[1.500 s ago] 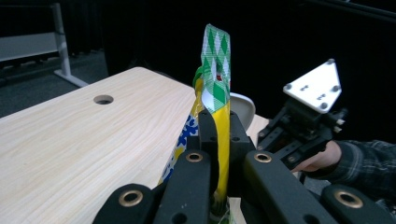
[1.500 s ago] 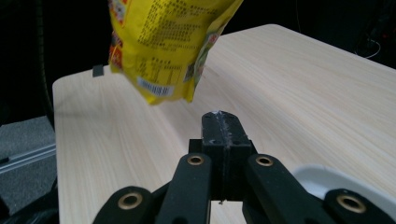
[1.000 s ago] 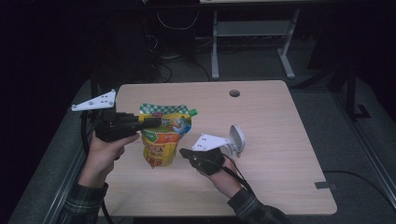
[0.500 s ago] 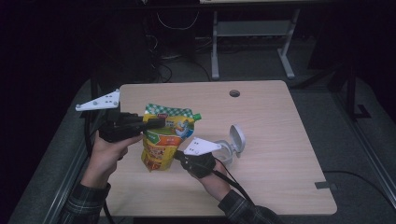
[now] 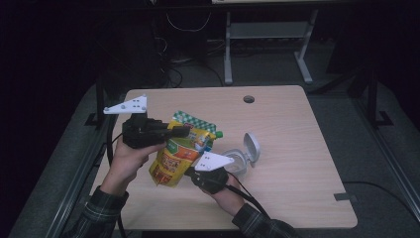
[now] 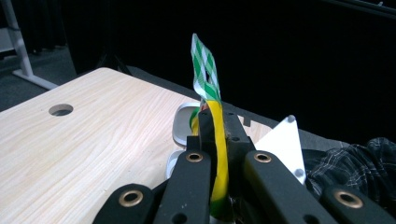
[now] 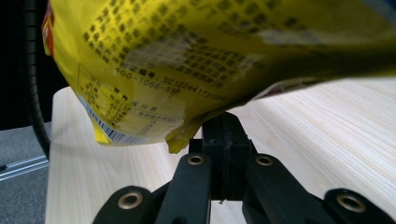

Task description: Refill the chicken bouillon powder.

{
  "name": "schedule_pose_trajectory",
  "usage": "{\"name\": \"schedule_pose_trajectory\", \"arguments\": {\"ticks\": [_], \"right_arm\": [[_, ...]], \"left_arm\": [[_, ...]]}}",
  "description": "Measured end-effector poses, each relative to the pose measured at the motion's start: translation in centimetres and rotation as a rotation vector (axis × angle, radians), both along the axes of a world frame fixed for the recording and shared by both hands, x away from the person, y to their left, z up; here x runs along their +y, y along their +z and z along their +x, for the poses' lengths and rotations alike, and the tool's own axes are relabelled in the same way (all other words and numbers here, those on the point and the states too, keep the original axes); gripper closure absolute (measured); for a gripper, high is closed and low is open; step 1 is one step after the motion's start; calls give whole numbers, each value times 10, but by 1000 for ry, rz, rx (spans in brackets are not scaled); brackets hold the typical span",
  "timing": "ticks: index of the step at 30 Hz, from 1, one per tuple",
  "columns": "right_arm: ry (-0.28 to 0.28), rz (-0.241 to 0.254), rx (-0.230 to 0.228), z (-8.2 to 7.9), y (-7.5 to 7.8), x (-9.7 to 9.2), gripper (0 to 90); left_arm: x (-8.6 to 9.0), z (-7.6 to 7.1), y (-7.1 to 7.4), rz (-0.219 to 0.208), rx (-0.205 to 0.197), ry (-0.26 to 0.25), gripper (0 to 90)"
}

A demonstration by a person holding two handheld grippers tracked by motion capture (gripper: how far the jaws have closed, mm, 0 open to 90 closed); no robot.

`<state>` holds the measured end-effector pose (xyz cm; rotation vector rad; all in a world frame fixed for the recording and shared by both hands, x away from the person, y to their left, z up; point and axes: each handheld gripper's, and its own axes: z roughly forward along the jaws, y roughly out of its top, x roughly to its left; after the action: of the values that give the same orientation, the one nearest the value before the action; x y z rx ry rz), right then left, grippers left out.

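Two hand-held grippers, left and right, pinch one yellow pouch; one open-lidded container sits beside it.

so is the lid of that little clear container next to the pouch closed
No, in the high view the clear container beside the yellow pouch has its hinged lid flipped up and open.
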<state>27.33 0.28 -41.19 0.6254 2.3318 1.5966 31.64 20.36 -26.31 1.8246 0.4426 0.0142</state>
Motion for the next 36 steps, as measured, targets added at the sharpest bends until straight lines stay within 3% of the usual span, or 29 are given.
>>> {"name": "schedule_pose_trajectory", "arguments": {"ticks": [16,23,36], "right_arm": [[90,22,-20,-6,-7,5,900],[100,23,-17,-7,-9,5,900],[113,28,-5,-3,-12,2,900]], "left_arm": [[-26,14,-10,69,31,12,900],[-40,19,-16,109,36,20,900],[-53,34,-21,163,85,40,900]]}}
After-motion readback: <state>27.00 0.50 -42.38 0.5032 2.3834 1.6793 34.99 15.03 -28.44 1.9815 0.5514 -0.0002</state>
